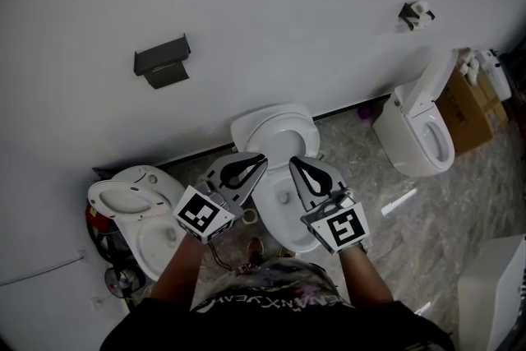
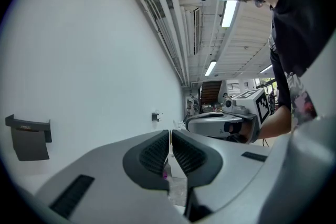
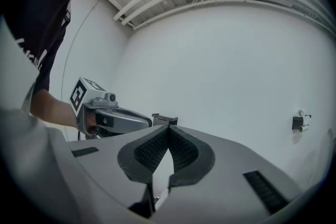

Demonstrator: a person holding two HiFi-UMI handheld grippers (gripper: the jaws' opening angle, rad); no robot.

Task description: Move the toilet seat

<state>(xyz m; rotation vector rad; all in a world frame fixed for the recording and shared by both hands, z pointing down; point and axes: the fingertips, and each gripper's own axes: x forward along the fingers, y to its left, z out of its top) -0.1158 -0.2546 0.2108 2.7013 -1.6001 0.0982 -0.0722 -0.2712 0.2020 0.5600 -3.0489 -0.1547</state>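
Hovering clear of raised toilet seat [image 1: 275,124]: left gripper [image 1: 260,161], right gripper [image 1: 294,163], jaws closed.

Not a real bathroom, more a test hall or showroom set-up. Three toilets along one bare white wall [image 1: 246,4] with no stalls between: left toilet [image 1: 136,214], middle toilet [image 1: 278,131], right toilet [image 1: 419,136]. Cardboard boxes [image 1: 468,107] stacked by the right one. Marble-look tile floor [image 1: 411,210]. Dark wall holder [image 1: 163,62] (paper holder probably, can't confirm). Overhead in the left gripper view: exposed white pipes [image 2: 164,8] and tube lights [image 2: 229,10], an open industrial ceiling.
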